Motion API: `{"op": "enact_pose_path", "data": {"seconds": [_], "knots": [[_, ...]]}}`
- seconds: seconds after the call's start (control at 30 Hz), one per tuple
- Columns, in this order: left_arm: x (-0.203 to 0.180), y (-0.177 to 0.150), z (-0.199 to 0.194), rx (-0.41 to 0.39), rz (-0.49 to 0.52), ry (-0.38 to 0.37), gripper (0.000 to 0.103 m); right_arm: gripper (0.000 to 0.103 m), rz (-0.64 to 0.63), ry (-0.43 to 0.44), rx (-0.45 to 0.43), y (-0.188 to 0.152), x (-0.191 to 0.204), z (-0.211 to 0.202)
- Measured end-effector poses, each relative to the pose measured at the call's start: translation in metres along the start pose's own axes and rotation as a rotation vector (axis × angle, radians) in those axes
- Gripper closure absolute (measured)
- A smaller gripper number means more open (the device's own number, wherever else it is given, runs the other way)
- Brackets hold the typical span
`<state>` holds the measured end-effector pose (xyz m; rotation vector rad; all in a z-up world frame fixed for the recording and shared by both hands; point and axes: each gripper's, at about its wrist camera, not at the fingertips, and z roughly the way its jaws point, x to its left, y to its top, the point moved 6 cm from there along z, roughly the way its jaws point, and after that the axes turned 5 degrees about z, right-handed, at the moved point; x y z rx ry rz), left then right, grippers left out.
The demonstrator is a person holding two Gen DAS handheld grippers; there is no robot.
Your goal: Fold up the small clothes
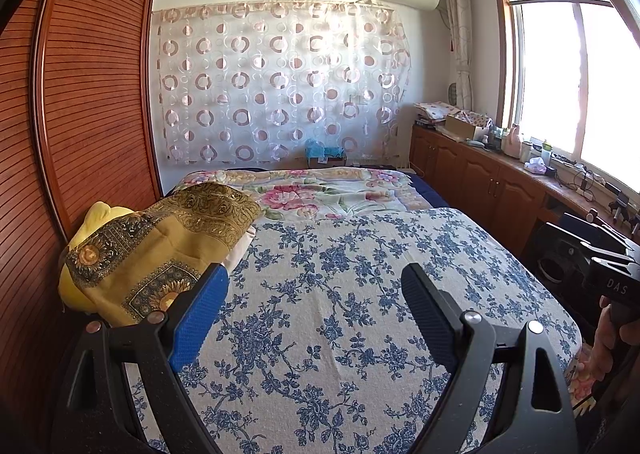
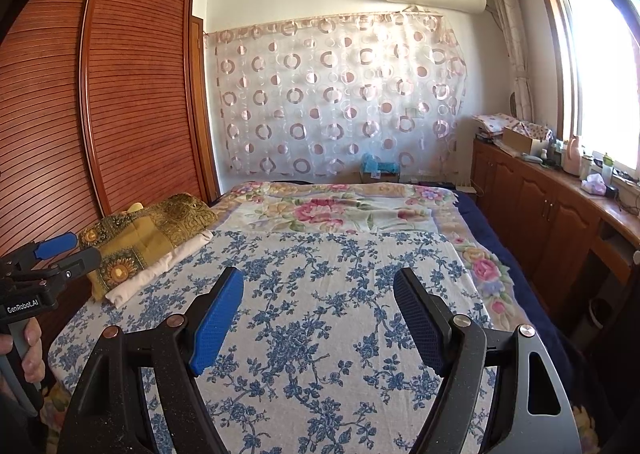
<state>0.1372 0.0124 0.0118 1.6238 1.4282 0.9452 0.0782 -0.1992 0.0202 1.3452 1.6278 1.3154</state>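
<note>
2 grippers wait over the blue-flowered white bedspread, nothing caught in either.

The left gripper hangs above the near part of that bedspread with its jaws standing wide apart and only printed cloth showing between them; the right gripper hangs beside it, also spread and bare, each held by a hand at the picture's edge. The small clothes, a folded gold-and-brown patterned cloth lying on a cream folded piece, sit at the bedspread's left edge, just beyond the left gripper's blue pad, against the slatted reddish wooden wardrobe. Past the bedspread's far edge lies a pink rose-printed blanket.
</note>
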Motion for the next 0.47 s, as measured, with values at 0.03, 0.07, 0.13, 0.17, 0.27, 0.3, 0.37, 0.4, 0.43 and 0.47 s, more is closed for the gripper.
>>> {"op": "enact_pose_path", "data": {"seconds": [0.03,0.07,0.13,0.17,0.27,0.3,0.37,0.4,0.43,0.47], "knots": [[-0.0001,-0.0001,-0.0001,0.000,0.000,0.000,0.014,0.024,-0.001,0.001,0.000,-0.0002,0.0001,-0.0001],[-0.0001,-0.0001,-0.0001,-0.001,0.000,0.000,0.014,0.024,-0.001,0.000,0.000,0.0000,-0.0001,0.0000],[0.0002,0.0009,-0.0004,-0.003,0.001,0.001,0.014,0.024,0.001,0.001,0.001,-0.0005,-0.0002,0.0000],[0.0000,0.0006,-0.0005,-0.002,0.000,0.000,0.014,0.024,0.001,0.002,0.001,-0.0008,-0.0003,-0.0004],[-0.0005,0.0022,-0.0014,-0.005,0.001,0.002,0.014,0.024,0.001,0.003,0.001,-0.0008,-0.0005,-0.0005],[-0.0002,0.0027,-0.0011,-0.006,0.003,0.002,0.014,0.024,0.001,0.003,0.000,-0.0004,-0.0007,-0.0002],[-0.0008,0.0029,-0.0019,-0.006,0.002,0.003,0.014,0.024,0.001,0.002,0.001,-0.0009,-0.0005,-0.0004],[-0.0008,0.0028,-0.0019,-0.006,0.002,0.002,0.014,0.024,0.002,0.003,0.000,-0.0005,-0.0008,-0.0002],[-0.0002,0.0033,-0.0015,-0.006,0.002,0.002,0.014,0.024,0.002,0.003,0.000,-0.0007,-0.0005,-0.0005],[-0.0010,0.0027,-0.0019,-0.006,0.002,0.003,0.014,0.024,0.002,0.002,-0.001,-0.0004,-0.0006,-0.0005]]}}
